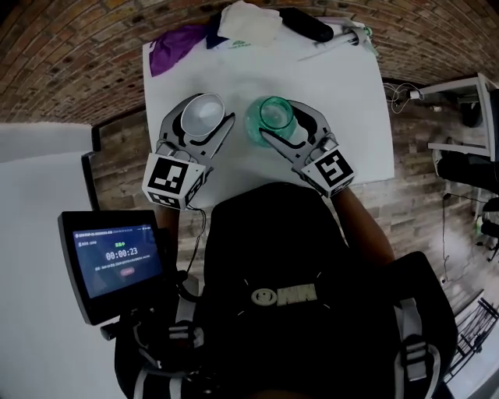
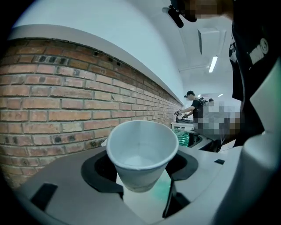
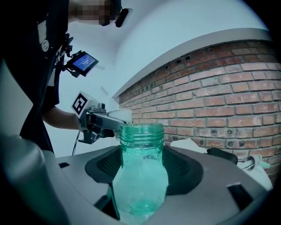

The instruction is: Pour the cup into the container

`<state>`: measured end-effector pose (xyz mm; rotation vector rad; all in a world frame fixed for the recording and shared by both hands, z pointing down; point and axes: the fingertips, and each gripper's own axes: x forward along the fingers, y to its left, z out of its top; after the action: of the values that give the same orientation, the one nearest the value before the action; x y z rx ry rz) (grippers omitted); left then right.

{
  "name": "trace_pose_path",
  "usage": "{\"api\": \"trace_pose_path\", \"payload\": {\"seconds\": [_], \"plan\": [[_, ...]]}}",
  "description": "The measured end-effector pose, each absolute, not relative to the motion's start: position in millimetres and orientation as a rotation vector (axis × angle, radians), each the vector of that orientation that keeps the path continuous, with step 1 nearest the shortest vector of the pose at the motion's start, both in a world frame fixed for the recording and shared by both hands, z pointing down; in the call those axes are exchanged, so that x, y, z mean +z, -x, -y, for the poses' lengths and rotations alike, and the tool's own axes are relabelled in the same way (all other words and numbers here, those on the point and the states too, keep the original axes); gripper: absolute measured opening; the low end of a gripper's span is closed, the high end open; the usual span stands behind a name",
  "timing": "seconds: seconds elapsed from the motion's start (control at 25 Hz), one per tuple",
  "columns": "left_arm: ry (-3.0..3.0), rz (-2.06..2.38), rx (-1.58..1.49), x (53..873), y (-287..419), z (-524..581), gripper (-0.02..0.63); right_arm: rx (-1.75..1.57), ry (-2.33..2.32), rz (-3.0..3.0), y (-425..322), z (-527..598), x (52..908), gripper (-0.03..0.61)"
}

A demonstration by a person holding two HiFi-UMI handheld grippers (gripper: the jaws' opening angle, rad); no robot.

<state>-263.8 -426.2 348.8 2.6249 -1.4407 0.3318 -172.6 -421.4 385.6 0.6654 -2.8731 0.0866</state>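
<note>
White table (image 1: 351, 117) under the head camera, with a brick wall (image 2: 66, 101) behind it in both gripper views.

The cup (image 1: 202, 114), white paper, sits upright over the left half of the table, about midway between its far and near edges. The left gripper (image 1: 203, 125) is clamped on it, one jaw pressed to each side of the cup's wall just under the rim. In the right gripper view the cup hangs clear of the table, about level with the container's mouth. What is inside the cup cannot be made out.

Just to its right, close but apart, the container (image 1: 275, 117), a clear green jar with a threaded open neck, stands upright near the table's centre. The right gripper (image 1: 284, 125) grips its body, jaws tight on both sides below the neck. Whether its base rests on the table is not visible.

Each gripper's marker cube faces the near edge, left (image 1: 173, 179) and right (image 1: 334, 167).

Along the far edge lie a purple cloth (image 1: 175, 48) at the left corner, a crumpled white cloth (image 1: 248, 22) at the middle and a black object (image 1: 306, 23) toward the right corner.

Off the near left corner a small screen (image 1: 113, 261) shows a timer. Far off in the left gripper view, another person (image 2: 193, 107) bends over a bench.
</note>
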Motion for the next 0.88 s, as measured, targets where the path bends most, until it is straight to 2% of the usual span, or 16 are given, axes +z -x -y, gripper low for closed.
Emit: {"api": "trace_pose_path", "payload": {"seconds": [0.36,0.48,0.68,0.8,0.88], "plan": [[-2.743,1.265,0.458,344,250,423,0.302,0.075,-0.554,2.941,184,407,381,0.293],[-2.755,1.204,0.461,340,246,423,0.302,0.051,-0.516,2.945,186,402,379,0.311],[-2.759,1.179,0.465,336,245,427,0.302,0.05,-0.451,2.953,193,397,379,0.39],[-2.757,1.176,0.463,336,245,428,0.302,0.103,-0.405,3.016,197,392,372,0.464],[-2.76,1.178,0.467,335,245,428,0.302,0.119,-0.374,3.05,198,389,365,0.471]]}}
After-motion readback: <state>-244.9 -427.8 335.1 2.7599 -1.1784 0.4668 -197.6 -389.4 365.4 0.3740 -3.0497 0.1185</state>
